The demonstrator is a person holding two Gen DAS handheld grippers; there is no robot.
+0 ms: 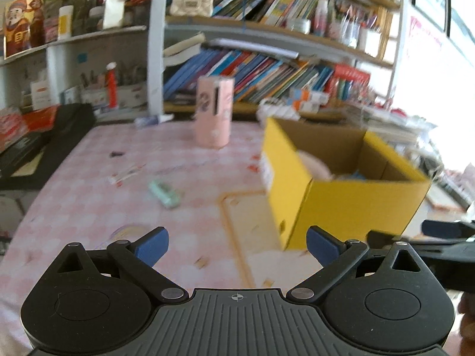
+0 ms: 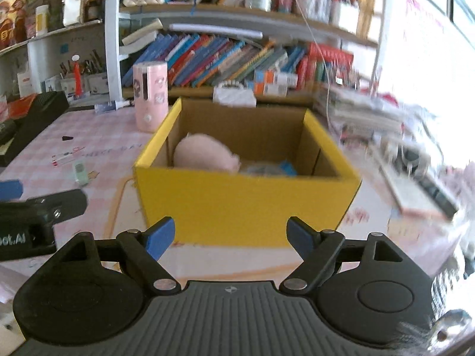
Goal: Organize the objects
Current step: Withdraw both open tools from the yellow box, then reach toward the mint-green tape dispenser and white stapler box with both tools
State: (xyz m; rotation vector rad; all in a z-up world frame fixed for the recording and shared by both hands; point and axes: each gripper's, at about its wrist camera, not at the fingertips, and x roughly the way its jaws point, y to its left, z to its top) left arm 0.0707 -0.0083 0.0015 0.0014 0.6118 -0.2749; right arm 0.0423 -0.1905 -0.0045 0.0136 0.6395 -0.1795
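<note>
Partway done: yellow box at table centre-right already holds a pink plush, green toy car plus pens remain loose left, left gripper and right gripper both spread, empty.

I see a table under a pink-and-white checked cloth, and on it an open yellow cardboard box. Left of the box lies a small mint-green flat object; farther left, a thin white-and-red pen-like stick. Behind the box's left corner stands a tall pink cylinder.
</note>
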